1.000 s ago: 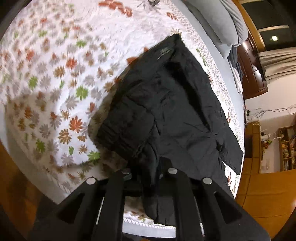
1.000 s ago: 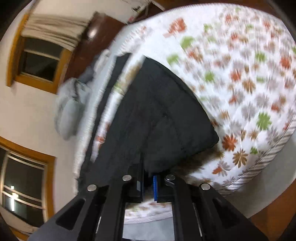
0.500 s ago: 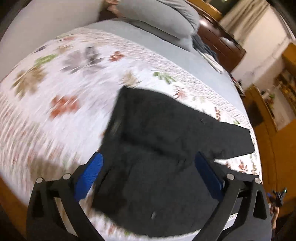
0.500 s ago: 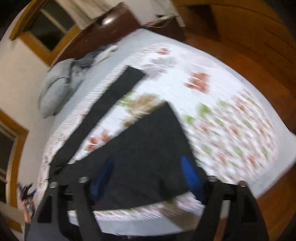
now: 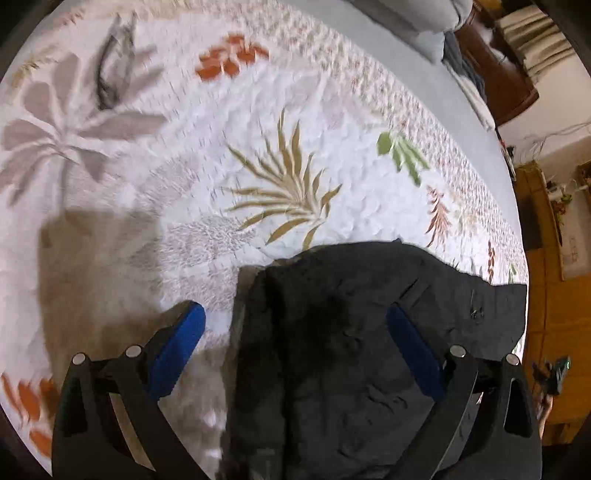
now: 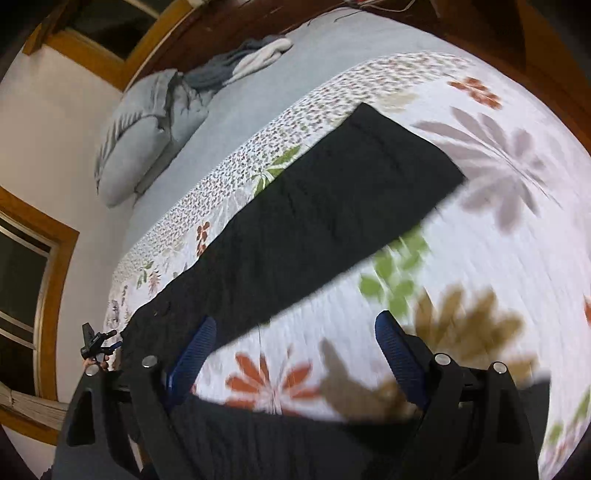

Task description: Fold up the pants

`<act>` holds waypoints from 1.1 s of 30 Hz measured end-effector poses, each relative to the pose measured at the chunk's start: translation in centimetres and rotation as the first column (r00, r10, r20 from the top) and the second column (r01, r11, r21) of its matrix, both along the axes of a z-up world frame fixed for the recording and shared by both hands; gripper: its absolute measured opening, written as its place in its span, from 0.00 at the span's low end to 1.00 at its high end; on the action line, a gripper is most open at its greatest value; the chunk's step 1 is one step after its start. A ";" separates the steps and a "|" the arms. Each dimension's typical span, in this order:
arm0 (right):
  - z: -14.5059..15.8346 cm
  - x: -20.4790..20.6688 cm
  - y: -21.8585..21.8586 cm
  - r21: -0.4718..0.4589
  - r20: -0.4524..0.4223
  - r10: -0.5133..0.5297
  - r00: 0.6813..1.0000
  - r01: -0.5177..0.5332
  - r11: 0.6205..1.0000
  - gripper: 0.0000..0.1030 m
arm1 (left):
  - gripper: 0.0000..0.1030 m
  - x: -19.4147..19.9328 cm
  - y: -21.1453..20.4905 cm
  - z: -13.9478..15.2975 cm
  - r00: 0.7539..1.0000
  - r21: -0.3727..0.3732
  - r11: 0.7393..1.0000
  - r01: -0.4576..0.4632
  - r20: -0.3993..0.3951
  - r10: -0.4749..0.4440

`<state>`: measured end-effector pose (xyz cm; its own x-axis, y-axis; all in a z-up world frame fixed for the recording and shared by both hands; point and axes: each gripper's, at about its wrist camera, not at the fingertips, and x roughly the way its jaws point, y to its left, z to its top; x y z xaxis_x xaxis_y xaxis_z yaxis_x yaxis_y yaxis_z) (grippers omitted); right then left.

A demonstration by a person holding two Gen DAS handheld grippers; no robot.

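Observation:
Black pants (image 5: pixel 332 343) lie on a floral quilt (image 5: pixel 258 147). In the left wrist view their waist part fills the lower middle, between the fingers of my left gripper (image 5: pixel 295 325), which is open and empty just above the cloth. In the right wrist view one leg of the pants (image 6: pixel 332 210) stretches flat across the bed toward the upper right, and another dark part lies under the camera. My right gripper (image 6: pixel 291 332) is open and empty, low over the quilt beside the leg's near edge.
A grey pillow (image 6: pixel 147 129) and a bundle of clothes (image 6: pixel 251 55) lie at the head of the bed. A dark wooden headboard (image 6: pixel 369 22) and window frames (image 6: pixel 55 258) stand behind. Wooden furniture (image 5: pixel 498 62) stands at the far right of the left wrist view.
Both grippers were shut on the pants a second ago. They have let go and opened, and the pants now lie spread on the quilt. Both cameras have come down close to the bed.

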<state>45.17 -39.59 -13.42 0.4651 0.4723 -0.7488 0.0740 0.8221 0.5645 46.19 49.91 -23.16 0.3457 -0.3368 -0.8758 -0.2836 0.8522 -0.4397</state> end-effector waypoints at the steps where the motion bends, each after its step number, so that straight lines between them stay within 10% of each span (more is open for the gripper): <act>1: -0.2 1.0 0.0 0.004 -0.002 0.006 1.000 -0.006 1.000 0.86 | 0.95 0.2 -0.1 -0.3 1.000 0.000 1.000 0.016 0.007 -0.016; 3: -0.2 3.6 -0.1 0.002 0.002 0.016 1.000 -0.016 1.000 0.86 | 0.87 0.4 -0.1 -0.3 0.999 -0.009 0.999 0.039 0.031 -0.039; 5: 0.0 5.6 -0.3 -0.007 0.008 0.029 1.000 -0.029 1.000 0.86 | 0.59 0.9 -0.2 -0.3 0.997 -0.039 0.997 0.066 0.039 -0.065; 16: -1.6 17.6 -7.9 -0.125 -0.024 0.033 0.999 -0.036 0.991 0.87 | 0.13 1.2 -1.5 -0.4 0.999 0.048 0.998 0.032 0.012 -0.033; 28: -7.9 26.4 -6.8 -0.170 -0.104 0.177 0.979 -0.192 0.966 0.89 | 0.14 2.1 -2.4 -1.0 0.999 0.126 0.992 -0.028 -0.022 0.031; 31: -7.8 26.1 -5.8 -0.144 -0.103 0.217 0.971 -0.230 0.963 0.58 | 0.14 2.5 -2.9 -0.9 0.999 0.148 0.988 -0.034 -0.031 0.039; 33: -7.6 25.5 -5.7 -0.167 -0.117 0.221 0.968 -0.238 0.957 0.12 | 0.13 2.5 -3.2 -0.6 0.998 0.178 0.983 -0.046 -0.027 0.052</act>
<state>70.72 -45.32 -21.02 0.2818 0.4124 -0.8663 -0.0819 0.9100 0.4065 48.72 46.71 -23.71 0.3298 -0.1586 -0.9306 -0.3380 0.9006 -0.2733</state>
